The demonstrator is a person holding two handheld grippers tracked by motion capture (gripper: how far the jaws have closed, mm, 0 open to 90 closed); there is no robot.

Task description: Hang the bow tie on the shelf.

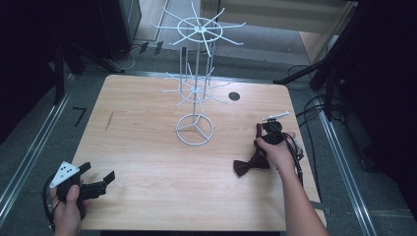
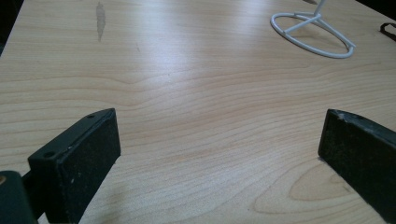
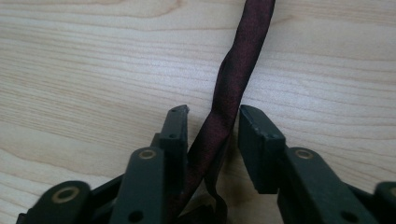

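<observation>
A pale, light-brown wooden table with fine wavy grain lines and one darker grey-brown streak near its left side. On it stands a white wire display rack, white from its ring base to its spokes. Beside it lies a dark maroon fabric bow tie, plain and without pattern, its strap the same deep wine red. Both handheld grippers are black: the left gripper carries a light grey triangular plate dotted with small dark spots, and the right gripper shows brass-coloured rivets.

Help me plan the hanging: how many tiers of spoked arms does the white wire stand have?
2. The upper spoked tier crowns the white wire stand; the lower tier sits partway down its pole, above the ring base.
</observation>
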